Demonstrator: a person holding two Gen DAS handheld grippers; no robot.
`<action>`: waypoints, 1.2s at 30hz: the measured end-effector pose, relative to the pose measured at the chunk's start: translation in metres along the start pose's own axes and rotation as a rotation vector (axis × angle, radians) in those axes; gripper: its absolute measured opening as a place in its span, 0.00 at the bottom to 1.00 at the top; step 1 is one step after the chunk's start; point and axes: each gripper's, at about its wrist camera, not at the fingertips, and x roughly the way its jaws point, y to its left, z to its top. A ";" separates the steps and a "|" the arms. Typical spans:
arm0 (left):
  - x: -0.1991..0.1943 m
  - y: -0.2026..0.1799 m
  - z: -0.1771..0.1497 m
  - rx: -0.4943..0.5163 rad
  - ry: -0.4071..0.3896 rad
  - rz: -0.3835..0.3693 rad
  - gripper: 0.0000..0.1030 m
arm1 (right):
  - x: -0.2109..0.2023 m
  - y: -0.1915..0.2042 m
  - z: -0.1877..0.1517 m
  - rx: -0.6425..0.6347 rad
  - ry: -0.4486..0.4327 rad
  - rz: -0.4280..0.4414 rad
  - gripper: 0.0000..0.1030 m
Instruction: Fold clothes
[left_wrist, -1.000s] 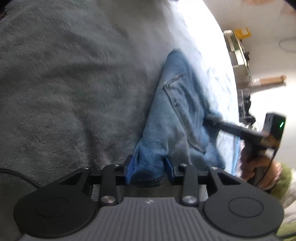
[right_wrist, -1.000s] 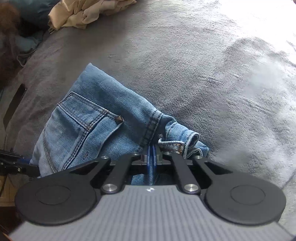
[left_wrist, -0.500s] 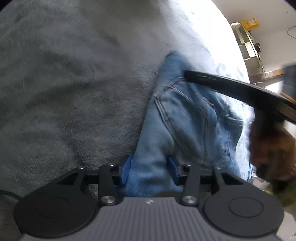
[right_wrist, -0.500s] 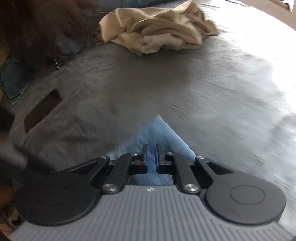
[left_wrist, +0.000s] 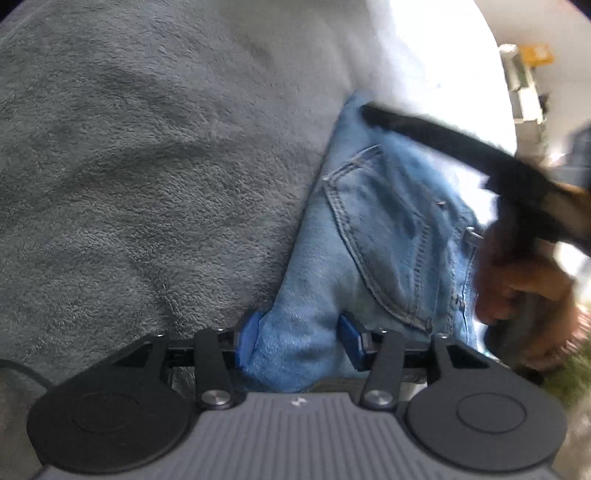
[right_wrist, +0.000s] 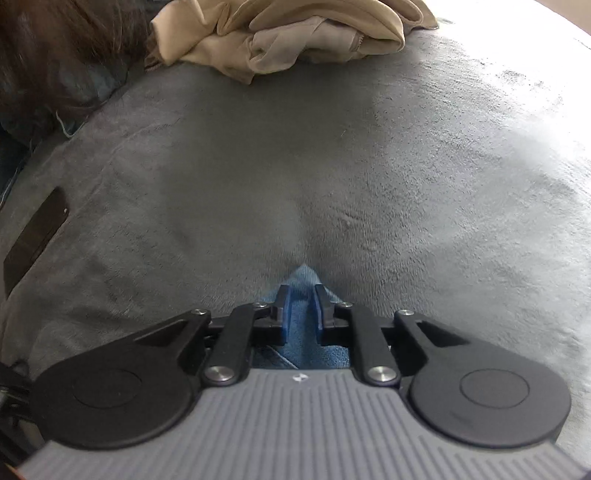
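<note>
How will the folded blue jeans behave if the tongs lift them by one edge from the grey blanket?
The jeans would probably droop and partly unfold: they are soft cloth, bunched loosely between the opening left tongs. They likely feel fairly heavy for their size, since thick seams and several layers show. They should not slide much, because the grey blanket looks fuzzy.

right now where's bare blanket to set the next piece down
Free: the grey blanket between the beige clothes pile and the folded jeans, and left of the jeans. Crowded: at the jeans, with both hand-held grippers.
</note>
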 end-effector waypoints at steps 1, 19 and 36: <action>0.001 -0.006 0.001 0.012 0.010 0.026 0.49 | -0.008 -0.001 0.002 0.015 -0.009 0.007 0.11; 0.031 -0.083 0.005 0.120 0.035 0.365 0.57 | -0.093 0.007 -0.074 -0.068 0.120 -0.076 0.15; 0.056 -0.114 0.004 0.145 0.030 0.455 0.59 | -0.098 -0.007 -0.122 0.055 0.151 -0.074 0.17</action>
